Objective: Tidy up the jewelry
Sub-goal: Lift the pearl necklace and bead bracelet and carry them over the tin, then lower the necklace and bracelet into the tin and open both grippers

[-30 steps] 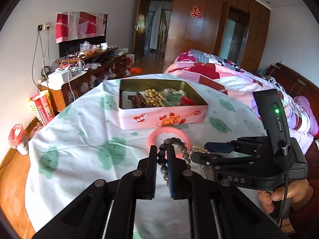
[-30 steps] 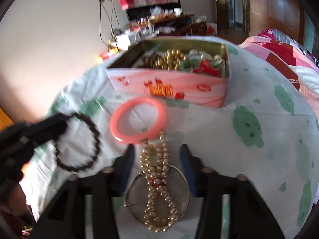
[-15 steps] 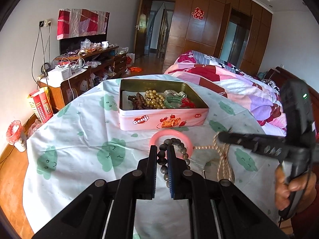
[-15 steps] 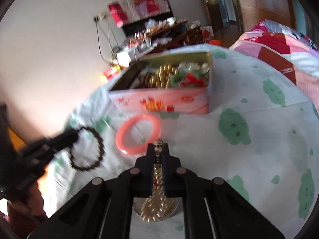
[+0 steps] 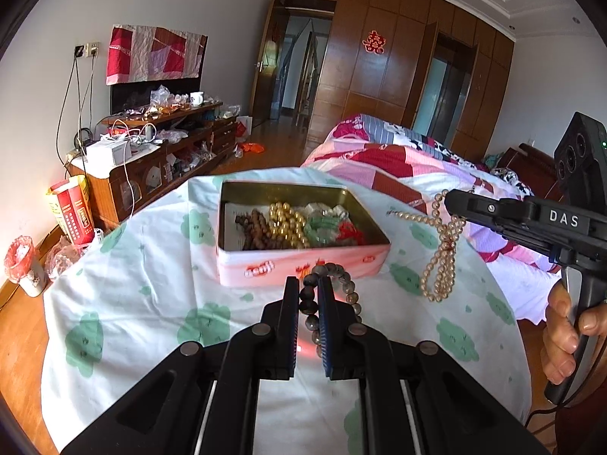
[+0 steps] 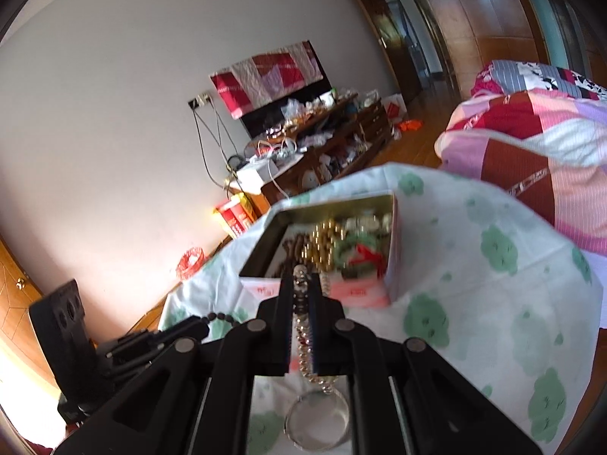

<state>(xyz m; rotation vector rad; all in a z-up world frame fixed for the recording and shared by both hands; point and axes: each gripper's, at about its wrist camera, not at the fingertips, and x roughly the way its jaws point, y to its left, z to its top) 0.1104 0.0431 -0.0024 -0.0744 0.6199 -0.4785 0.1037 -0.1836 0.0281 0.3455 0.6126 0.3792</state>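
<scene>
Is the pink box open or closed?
Open. The pink box has no lid on it, and beads show inside.

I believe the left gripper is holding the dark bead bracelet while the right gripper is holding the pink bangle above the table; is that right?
Not quite. The right gripper is shut on the pearl necklace, not the pink bangle, as the left wrist view shows: the strand hangs from it above the table. The rest holds: the left gripper is holding the dark bead bracelet.
</scene>
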